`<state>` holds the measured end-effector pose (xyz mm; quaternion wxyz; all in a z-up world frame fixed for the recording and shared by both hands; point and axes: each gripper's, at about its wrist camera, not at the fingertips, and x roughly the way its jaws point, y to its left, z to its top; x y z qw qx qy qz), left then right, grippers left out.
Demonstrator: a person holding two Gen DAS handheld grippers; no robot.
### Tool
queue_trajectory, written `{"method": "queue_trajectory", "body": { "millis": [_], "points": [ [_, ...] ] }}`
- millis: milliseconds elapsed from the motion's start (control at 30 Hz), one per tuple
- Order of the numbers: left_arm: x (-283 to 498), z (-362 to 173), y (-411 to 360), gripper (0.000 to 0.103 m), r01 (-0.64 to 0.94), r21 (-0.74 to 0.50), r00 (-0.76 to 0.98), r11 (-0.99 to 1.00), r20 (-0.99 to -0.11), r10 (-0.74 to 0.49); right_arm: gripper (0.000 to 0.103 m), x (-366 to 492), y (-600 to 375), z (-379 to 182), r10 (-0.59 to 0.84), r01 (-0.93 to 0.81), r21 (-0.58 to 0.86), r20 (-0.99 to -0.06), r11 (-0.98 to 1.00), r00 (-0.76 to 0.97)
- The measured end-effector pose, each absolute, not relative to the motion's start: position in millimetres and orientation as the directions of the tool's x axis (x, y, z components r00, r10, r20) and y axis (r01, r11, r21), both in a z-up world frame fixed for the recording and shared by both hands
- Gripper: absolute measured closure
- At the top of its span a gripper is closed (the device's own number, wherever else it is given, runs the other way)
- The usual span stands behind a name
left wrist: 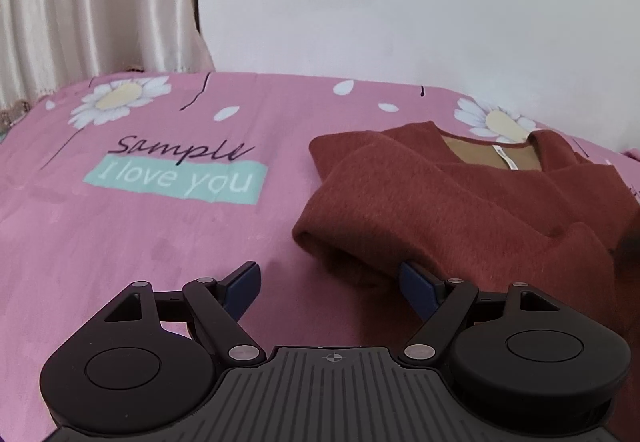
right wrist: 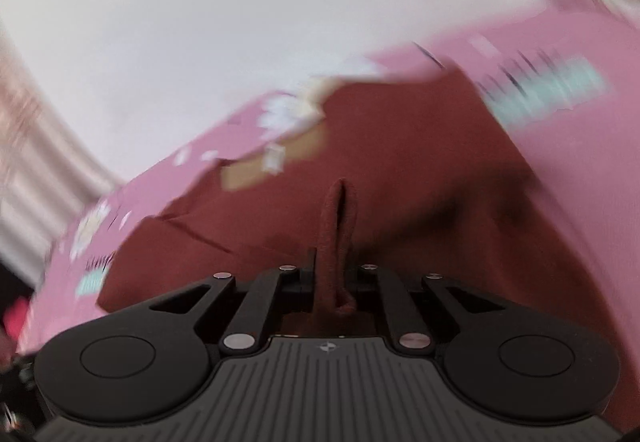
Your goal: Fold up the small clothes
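Lying on a pink bedsheet printed with daisies and the words "I love you", a rust-red sweater is sitting partly folded toward the right side of the bed, its neckline showing a tan lining and a white label. A white wall is rising behind the bed, and a cream patterned curtain is hanging at the far left.

Seen from the left wrist camera, the left gripper is hovering low over the sheet with its jaws spread wide. Its blue-padded fingers are gripping nothing; one is standing over bare sheet, while the other is sitting right at the near folded edge of the sweater, its tip tucked under the cloth there.

Seen from the right wrist camera, where the view is tilting and blurring heavily, the right gripper is pinching a narrow fold of the same sweater with its jaws pressed nearly together. That pinched ridge of red cloth is standing up between the fingers and running away from the camera across the garment. The pink bedsheet is streaking past on both sides.
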<state>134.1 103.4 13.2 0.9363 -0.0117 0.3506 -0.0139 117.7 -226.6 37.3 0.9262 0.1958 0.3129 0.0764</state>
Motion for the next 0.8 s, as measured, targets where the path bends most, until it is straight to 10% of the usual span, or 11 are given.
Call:
{"method": "queue_trajectory", "body": {
  "millis": [200, 433, 800],
  "points": [
    [140, 7, 97, 0.000, 0.008, -0.018, 0.753, 1.000, -0.658, -0.018, 0.092, 130, -257, 121, 0.451, -0.310, 0.524, -0.165, 0.794, 0.877],
    [159, 5, 84, 0.000, -0.079, 0.065, 0.735, 0.995, -0.671, 0.102, 0.089, 179, -309, 28, 0.251, 0.035, 0.476, -0.523, 0.879, 0.814],
    [159, -1, 120, 0.000, -0.187, 0.006, 0.701, 0.982, -0.699, 0.138, 0.087, 164, -327, 2, 0.210, 0.090, 0.474, -0.543, 0.876, 0.813]
  ]
}}
